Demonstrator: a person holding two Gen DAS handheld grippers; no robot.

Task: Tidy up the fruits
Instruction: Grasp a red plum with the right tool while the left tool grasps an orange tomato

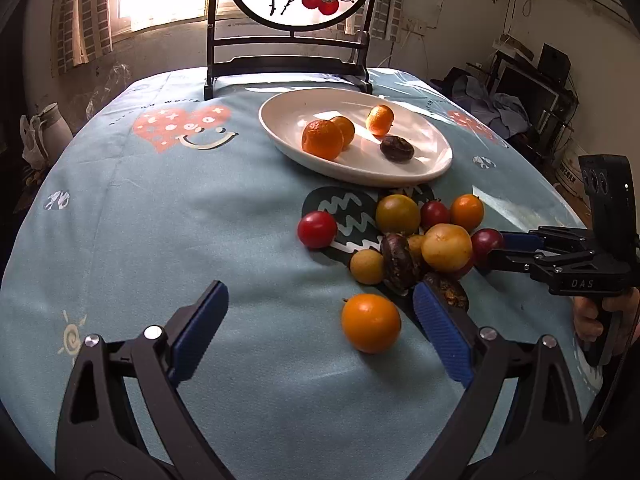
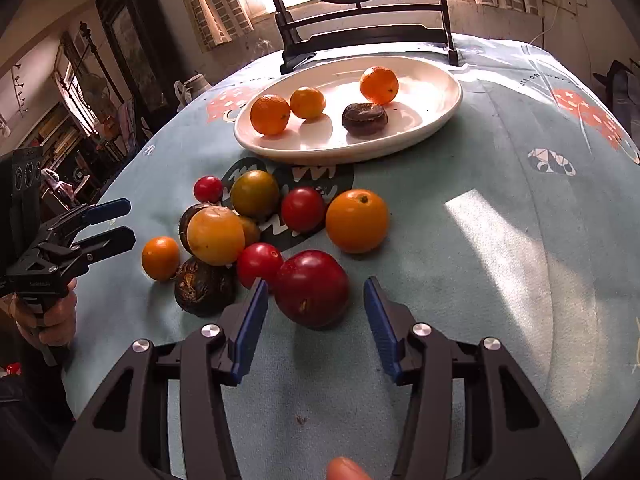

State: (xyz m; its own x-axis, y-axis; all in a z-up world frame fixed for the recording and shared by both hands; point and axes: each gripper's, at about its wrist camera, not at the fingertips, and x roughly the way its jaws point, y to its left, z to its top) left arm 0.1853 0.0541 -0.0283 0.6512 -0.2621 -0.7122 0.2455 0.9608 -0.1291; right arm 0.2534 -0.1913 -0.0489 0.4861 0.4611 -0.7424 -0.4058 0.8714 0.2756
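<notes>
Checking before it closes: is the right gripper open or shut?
Open. Right gripper: blue pads stand apart either side of the big dark red plum, touching nothing.

Left claw (image 1: pixel 320 320) and right claw (image 2: pixel 316 320) both hover with jaws spread.

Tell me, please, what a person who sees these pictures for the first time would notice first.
The eye falls first on the heap of fruits, red, orange, yellow and dark, on the blue tablecloth. Behind it stands a white plate holding three orange fruits and one dark one. The right tongs are open around a big red fruit, and the left tongs are open near an orange fruit.
</notes>
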